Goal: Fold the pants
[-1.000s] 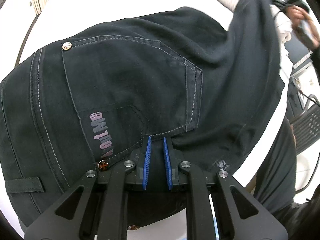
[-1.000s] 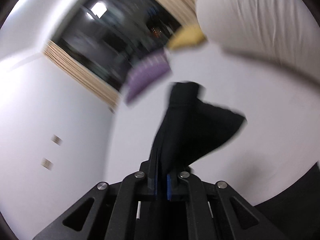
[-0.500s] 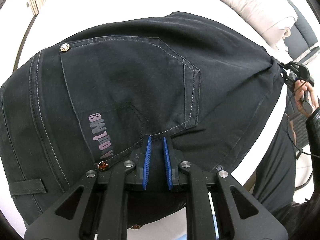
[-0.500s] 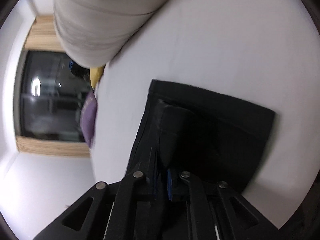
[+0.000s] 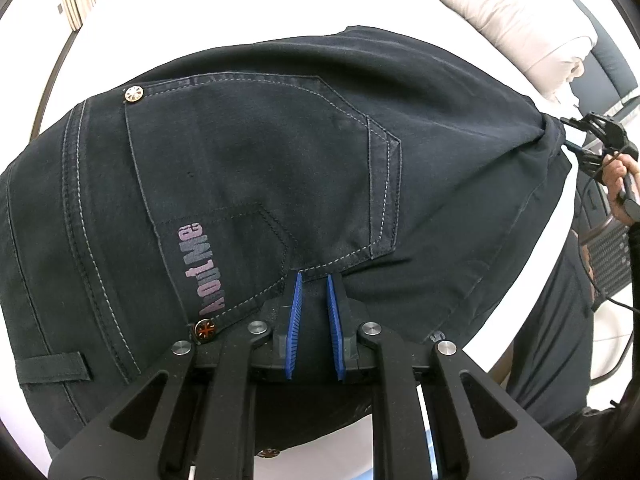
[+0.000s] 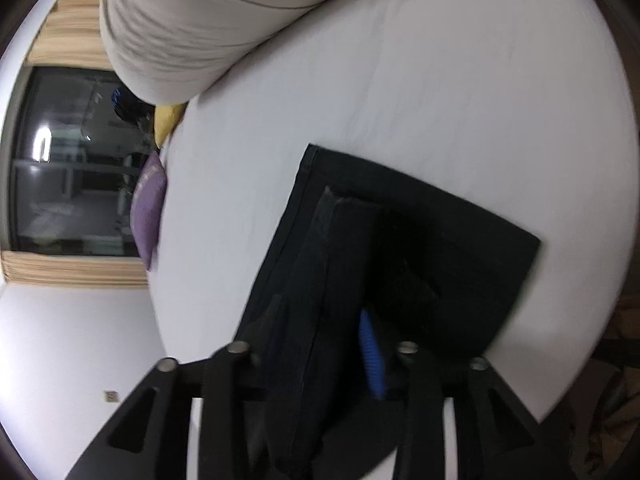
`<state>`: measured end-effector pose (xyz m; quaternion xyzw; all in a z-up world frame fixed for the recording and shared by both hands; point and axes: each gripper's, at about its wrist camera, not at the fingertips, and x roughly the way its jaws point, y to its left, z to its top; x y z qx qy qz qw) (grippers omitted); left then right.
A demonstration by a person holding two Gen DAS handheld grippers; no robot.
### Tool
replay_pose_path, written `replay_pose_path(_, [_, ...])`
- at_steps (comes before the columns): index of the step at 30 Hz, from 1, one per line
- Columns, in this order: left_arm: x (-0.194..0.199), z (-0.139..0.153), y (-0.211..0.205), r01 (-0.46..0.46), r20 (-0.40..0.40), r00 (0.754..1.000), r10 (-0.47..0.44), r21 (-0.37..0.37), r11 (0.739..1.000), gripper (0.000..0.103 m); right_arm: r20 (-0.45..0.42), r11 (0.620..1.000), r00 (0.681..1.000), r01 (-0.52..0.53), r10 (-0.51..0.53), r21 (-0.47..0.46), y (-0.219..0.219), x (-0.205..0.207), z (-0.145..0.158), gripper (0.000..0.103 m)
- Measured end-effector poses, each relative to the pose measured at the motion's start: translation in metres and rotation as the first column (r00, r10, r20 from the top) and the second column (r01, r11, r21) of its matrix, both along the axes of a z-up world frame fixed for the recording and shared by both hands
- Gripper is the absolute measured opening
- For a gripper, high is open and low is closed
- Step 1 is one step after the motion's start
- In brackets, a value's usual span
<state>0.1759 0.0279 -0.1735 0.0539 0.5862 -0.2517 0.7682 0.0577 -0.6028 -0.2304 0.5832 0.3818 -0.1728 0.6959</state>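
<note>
- Left hand-held gripper (image 5: 314,280) clenched, pinning pants (image 5: 256,168) at the waist on the bed (image 6: 440,80).
- Right hand-held gripper (image 6: 320,320) jaws just been opening, hem between them, released.
- Step: leg fold laid down; next, withdraw right and regrasp.

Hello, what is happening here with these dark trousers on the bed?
A person is folding dark pants on a white bed with a handheld gripper in each hand. The left gripper is shut on the cloth just below the back pocket and pins the waist end down. The right gripper has laid the leg end flat on the sheet, and its jaws have just been opening, with cloth between them. A beige pillow lies further up the bed.
</note>
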Motion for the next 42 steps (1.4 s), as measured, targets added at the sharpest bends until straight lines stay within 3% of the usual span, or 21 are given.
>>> replay_pose_path(4, [-0.001,0.001,0.003,0.0,0.007,1.0,0.0,-0.001,1.0,0.013,-0.014,1.0,1.0,-0.023,0.023,0.001,0.01,-0.007,0.004,0.042])
replay_pose_path(9, [-0.002,0.001,0.003,-0.006,0.008,1.0,0.006,-0.007,1.0,0.013,-0.021,0.996,0.996,-0.084,0.083,-0.024,0.022,0.008,-0.002,0.008])
replay_pose_path(20, [-0.004,0.0,0.014,-0.021,0.008,1.0,0.021,-0.04,0.999,0.013,0.068,0.978,0.986,-0.14,0.152,-0.155,0.034,0.035,0.044,0.003])
replay_pose_path(23, [-0.004,0.0,0.02,-0.027,0.002,1.0,0.028,-0.052,0.998,0.013,0.122,0.957,0.964,-0.209,0.236,-0.204,0.049,0.079,0.084,0.003])
replay_pose_path(26, [-0.002,-0.001,0.024,-0.034,-0.007,0.999,0.033,-0.059,0.998,0.013,0.236,0.914,0.911,-0.258,0.338,-0.314,0.068,0.117,0.154,0.003])
replay_pose_path(28, [-0.001,-0.001,0.027,-0.037,-0.011,0.999,0.037,-0.063,0.997,0.013,0.327,0.886,0.861,-0.253,0.39,-0.389,0.076,0.128,0.202,0.003])
replay_pose_path(30, [0.0,-0.001,0.029,-0.038,-0.009,0.999,0.038,-0.061,0.997,0.013,0.351,0.873,0.848,-0.231,0.396,-0.429,0.077,0.123,0.218,0.003])
replay_pose_path(32, [0.0,-0.001,0.03,-0.04,-0.007,0.999,0.039,-0.061,0.997,0.013,0.356,0.89,0.863,-0.201,0.359,-0.41,0.066,0.109,0.205,0.003])
replay_pose_path(35, [-0.001,0.0,0.031,-0.034,-0.007,0.999,0.033,-0.059,0.998,0.013,0.294,0.954,0.935,-0.112,0.196,-0.28,0.034,0.073,0.13,0.003])
replay_pose_path(38, [0.002,-0.001,0.026,-0.027,-0.01,1.0,0.027,-0.046,0.999,0.013,0.178,0.982,0.983,0.001,0.033,-0.189,0.009,0.028,0.054,0.003])
replay_pose_path(42, [0.004,0.002,0.015,-0.023,-0.008,1.0,0.023,-0.021,1.0,0.013,0.081,0.984,0.988,0.142,-0.134,-0.107,-0.009,-0.024,-0.015,0.002])
